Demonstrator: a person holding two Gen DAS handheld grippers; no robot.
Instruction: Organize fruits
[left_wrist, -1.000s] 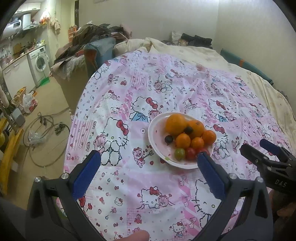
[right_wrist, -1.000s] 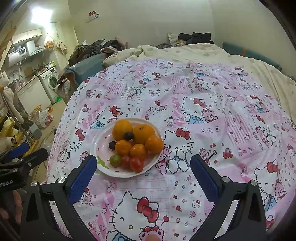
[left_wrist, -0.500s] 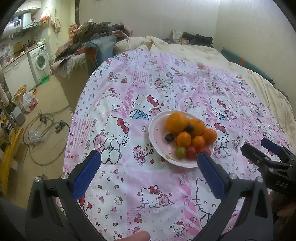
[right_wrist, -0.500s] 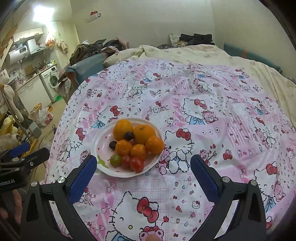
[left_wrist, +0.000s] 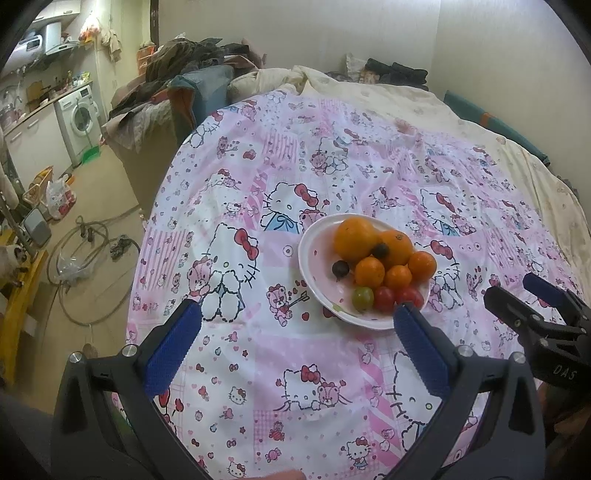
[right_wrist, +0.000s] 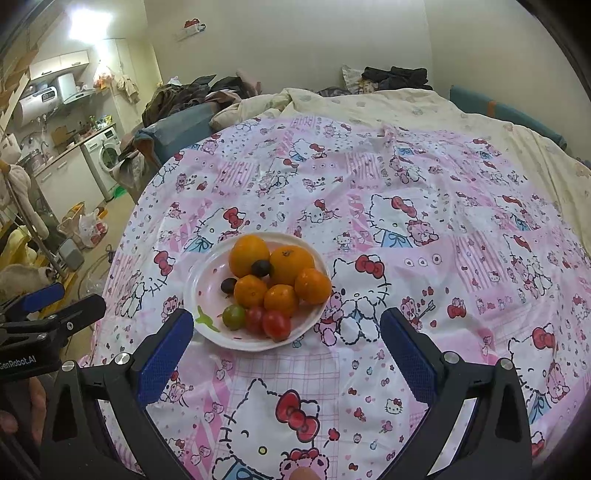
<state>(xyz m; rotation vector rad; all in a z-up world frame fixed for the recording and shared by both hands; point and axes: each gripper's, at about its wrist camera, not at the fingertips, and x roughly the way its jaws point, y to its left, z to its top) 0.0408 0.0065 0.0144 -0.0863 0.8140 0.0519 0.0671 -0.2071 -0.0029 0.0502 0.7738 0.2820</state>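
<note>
Pink cartoon-cat cloth (left_wrist: 258, 369) is spread over the bed, and on it, with nothing else around, a white plate (right_wrist: 201, 291) is set; every fruit in view is gathered on that plate. Two large oranges (right_wrist: 249, 255) are piled at its far side, touching each other, with three smaller mandarins (right_wrist: 312, 285) packed against them nearer the cameras. Along the near rim two red tomatoes (right_wrist: 276, 324) and one green tomato (right_wrist: 233, 316) are lined up, and two dark grapes (right_wrist: 228, 285) are lodged among the citrus — one on top between the oranges, one on the bare plate beside them. The left gripper (left_wrist: 297, 334) is held low over the cloth with its blue-padded fingers wide apart and nothing between them; the right gripper (right_wrist: 286, 334) is held likewise, fingers spread and empty, the plate's near edge just ahead of it. Such a scene would be matched equally by fruit heaped and awaiting sorting or by fruit already collected onto one dish — which of the two cannot be settled, so no particular reach can be called for
</note>
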